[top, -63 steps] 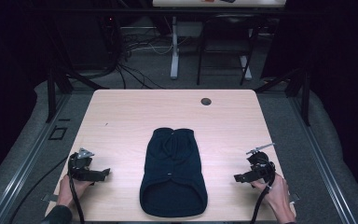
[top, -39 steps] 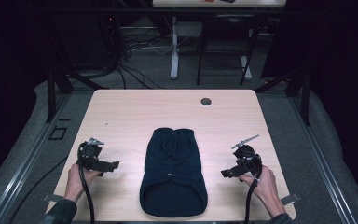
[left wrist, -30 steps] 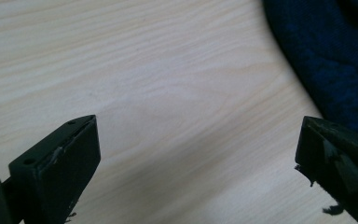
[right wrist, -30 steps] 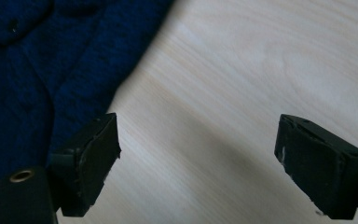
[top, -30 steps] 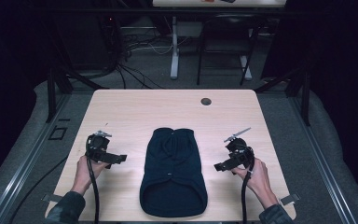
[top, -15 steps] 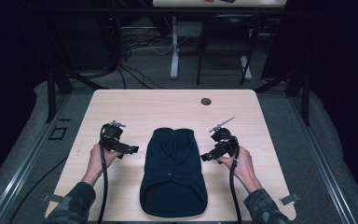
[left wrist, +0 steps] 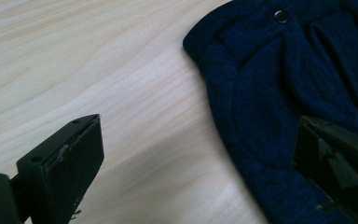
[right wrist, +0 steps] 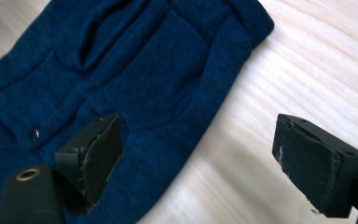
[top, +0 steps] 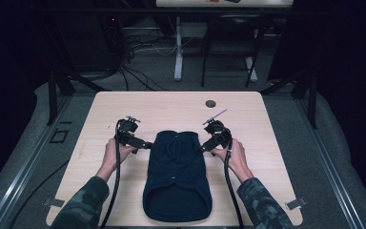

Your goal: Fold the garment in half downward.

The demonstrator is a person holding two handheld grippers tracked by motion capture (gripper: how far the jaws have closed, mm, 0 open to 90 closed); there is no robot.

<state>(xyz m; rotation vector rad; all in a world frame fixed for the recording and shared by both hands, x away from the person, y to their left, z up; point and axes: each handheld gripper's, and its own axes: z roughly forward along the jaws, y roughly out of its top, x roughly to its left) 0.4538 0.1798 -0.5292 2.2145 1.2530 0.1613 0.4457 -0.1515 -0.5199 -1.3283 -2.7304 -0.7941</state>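
1. The left tool has its 2 black jaws spread wide, straddling the left edge of the dark blue knitted garment: one jaw sits over bare wood, the other over the cloth, as the left gripper view shows.
2. The right tool is equally wide and straddles the right edge the same way.
3. The garment lies flat in the middle of the pale wooden worktop, its narrower end far and its rounded open hem near; a small metal snap sits near the far end.
4. The step in hand looks like pinching both far corners. To do it well, lower each tool until the outer jaw slides under the edge, then close both together so the cloth lifts evenly.
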